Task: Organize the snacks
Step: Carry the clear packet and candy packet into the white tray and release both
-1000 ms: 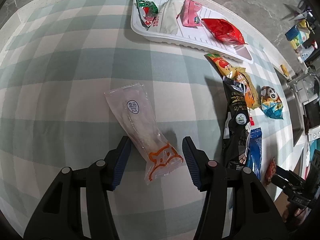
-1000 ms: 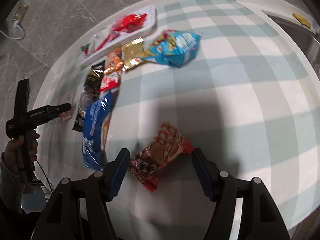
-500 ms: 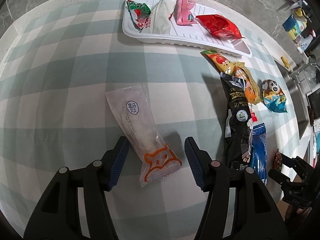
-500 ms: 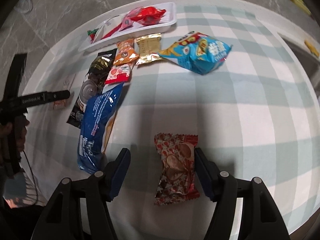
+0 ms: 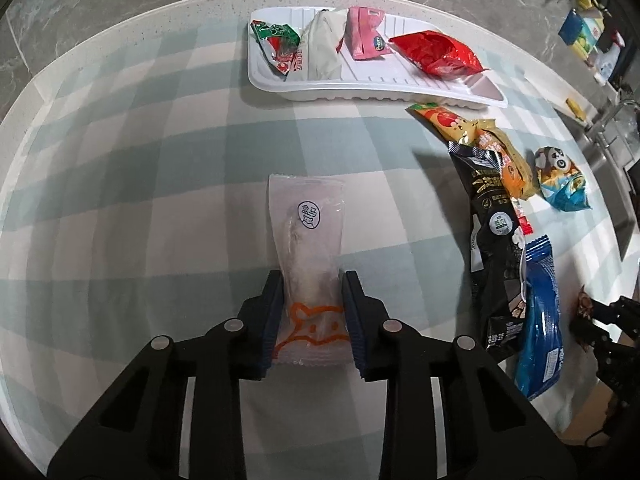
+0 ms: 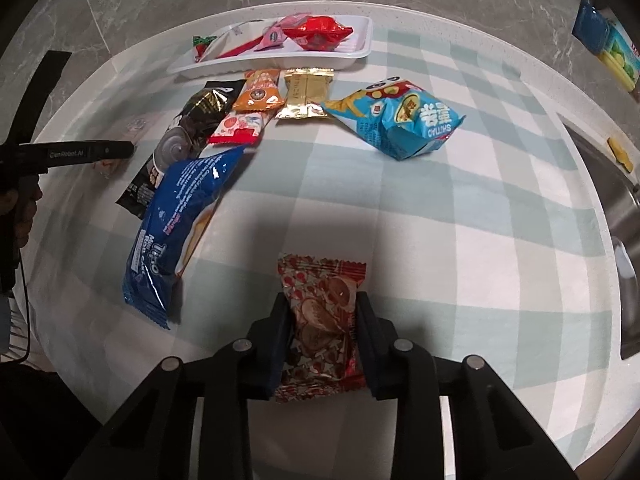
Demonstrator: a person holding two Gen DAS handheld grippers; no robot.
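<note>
Grey marble floor surrounds a round table (image 5: 120, 168) under checked cloth. Left gripper (image 5: 312, 312) clamps a clear packet (image 5: 306, 232); right gripper (image 6: 322, 332) clamps a red snack (image 6: 320, 308); white tray (image 5: 360, 92) beyond.

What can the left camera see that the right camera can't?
Only the left wrist view shows the left gripper shut on a clear packet. Only the right wrist view shows the right gripper shut on a red cookie pack, plus a gold packet. Both show the white tray, blue bag and checked cloth.
</note>
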